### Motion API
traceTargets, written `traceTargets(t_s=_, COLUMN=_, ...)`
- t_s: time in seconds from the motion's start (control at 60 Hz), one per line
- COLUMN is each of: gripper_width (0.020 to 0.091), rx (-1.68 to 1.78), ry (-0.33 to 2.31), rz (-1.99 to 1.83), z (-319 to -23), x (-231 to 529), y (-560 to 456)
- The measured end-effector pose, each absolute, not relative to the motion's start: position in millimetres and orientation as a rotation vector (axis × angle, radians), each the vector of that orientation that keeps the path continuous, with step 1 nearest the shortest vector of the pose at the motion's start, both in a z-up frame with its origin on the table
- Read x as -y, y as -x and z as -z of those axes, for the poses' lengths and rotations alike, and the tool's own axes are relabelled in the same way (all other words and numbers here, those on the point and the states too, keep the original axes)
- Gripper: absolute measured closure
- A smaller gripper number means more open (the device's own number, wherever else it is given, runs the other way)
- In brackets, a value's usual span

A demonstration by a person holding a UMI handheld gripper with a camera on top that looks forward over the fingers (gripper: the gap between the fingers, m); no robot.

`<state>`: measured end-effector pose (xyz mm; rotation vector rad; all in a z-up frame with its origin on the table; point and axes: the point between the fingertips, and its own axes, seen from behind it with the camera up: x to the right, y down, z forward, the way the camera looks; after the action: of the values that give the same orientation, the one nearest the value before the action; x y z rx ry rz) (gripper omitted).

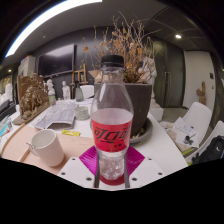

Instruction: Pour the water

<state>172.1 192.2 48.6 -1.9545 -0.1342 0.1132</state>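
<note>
bottle front and centre, a clear plastic one with a red label and a black cap, standing upright between the two fingers of the tool. the magenta pads sit right at its lower body on either side, and from here it looks like both are pressing on it, so i'd call the tool clamped on the bottle, though the base itself is partly hidden by the fingers. water shows in the lower part of the bottle. the cap looks to be on, which matters for any pour.

off to one side, near the bottle and apart from it, a white cup sits on the round light bench, and that reads as the likely target. beyond the bottle there's a dark pot with dried plants, some papers, and a white chair further off.

progress call: early. the bottle is upright, nothing is tipping, and the cup's contents can't be made out from here. what's left, by my read: bring the bottle over to the cup, deal with the cap, tilt, pour.
</note>
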Motion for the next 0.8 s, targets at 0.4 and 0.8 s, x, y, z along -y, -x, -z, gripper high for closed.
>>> traceTargets(t_s=0.4, gripper_width=0.0250, rx=0.043, ry=2.058, rz=-0.014, z=-95, x=-128, y=-173)
traceTargets(t_s=0.8, gripper_width=0.0246, rx=0.001, ry=2.156, rz=0.136, z=-190, x=72, y=-92)
